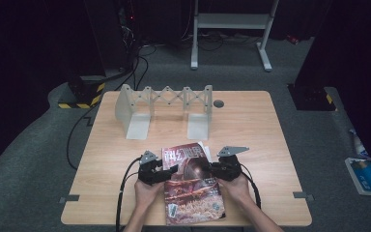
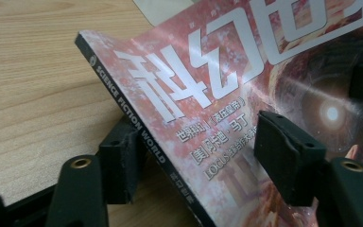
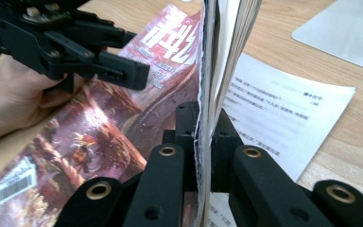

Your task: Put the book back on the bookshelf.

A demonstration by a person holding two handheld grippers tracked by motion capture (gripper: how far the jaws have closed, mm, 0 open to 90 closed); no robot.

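A: Status on the mag?

B: Magazine (image 1: 192, 186) lies at the near edge of the worktop (image 1: 251, 125), betw. the two grippers. Right gripper (image 3: 203, 137) is clamped on the page edge: both jaws pressed flat on the stack, pages standing up between them. A loose printed sheet (image 3: 283, 123) lies just beyond those jaws, on the wood.

A: Left one?

B: Left gripper (image 2: 196, 156) is agape, straddling the spine side. One jaw sits under the spine edge, the other over the cover, not pinched yet.

A: How'll it handle?

B: Light and floppy, I'd say. Glossy cover, prob. slippery. Pages fan out above the right jaws, so grip near the edge bends it. Spine's the stiffest part; best hold is there, deep in the jaws.

A: Anything past it?

B: Well beyond both jaws, a grey expanding book rack (image 1: 164, 108) stands at the far side, slots empty.
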